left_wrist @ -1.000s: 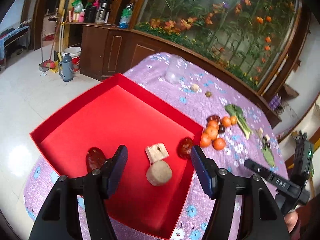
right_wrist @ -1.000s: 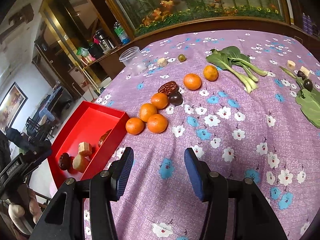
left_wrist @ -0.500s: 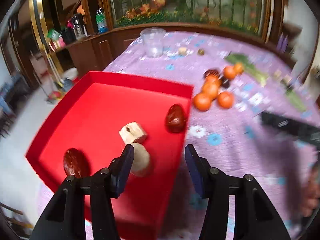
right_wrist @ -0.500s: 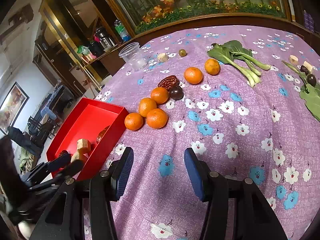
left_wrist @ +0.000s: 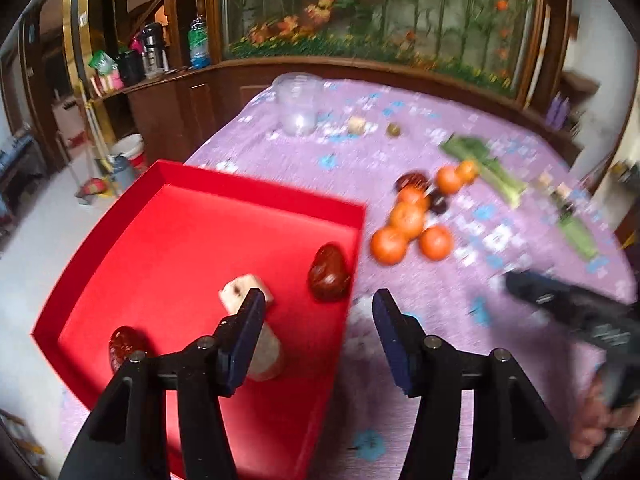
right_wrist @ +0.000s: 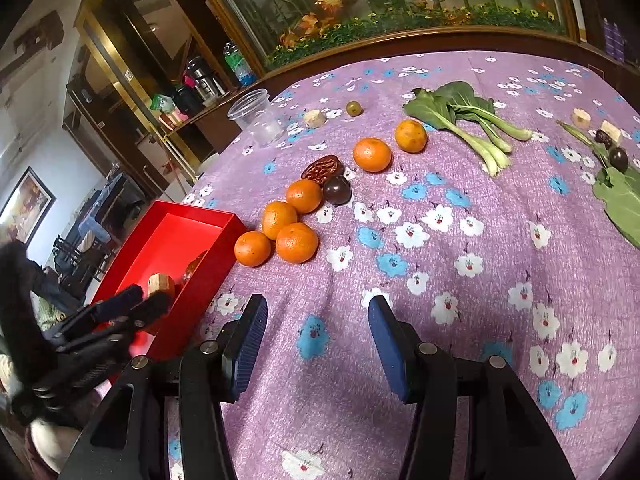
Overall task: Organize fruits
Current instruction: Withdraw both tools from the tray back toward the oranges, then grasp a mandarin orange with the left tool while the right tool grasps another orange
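A red tray (left_wrist: 192,220) lies at the table's left edge and also shows in the right wrist view (right_wrist: 176,232). It holds two red dates (left_wrist: 329,268), a pale cube (left_wrist: 246,294) and a tan round piece. My left gripper (left_wrist: 318,344) is open and empty, over the tray's right wall. Several tangerines (right_wrist: 297,242) lie on the purple cloth beside the tray, with a red date (right_wrist: 323,168) and a dark plum (right_wrist: 337,190). They also show in the left wrist view (left_wrist: 406,220). My right gripper (right_wrist: 316,338) is open and empty, above the cloth short of the tangerines.
A clear plastic cup (right_wrist: 256,118), a green olive-like fruit (right_wrist: 353,108) and a pale slice (right_wrist: 315,118) lie at the back. Bok choy (right_wrist: 464,116) lies at the right, with leaves and small pieces (right_wrist: 612,148) at the far right. A wooden cabinet stands behind the table.
My left gripper has swung right, from over the tray's middle to its right wall. The right gripper has barely moved and stays open.
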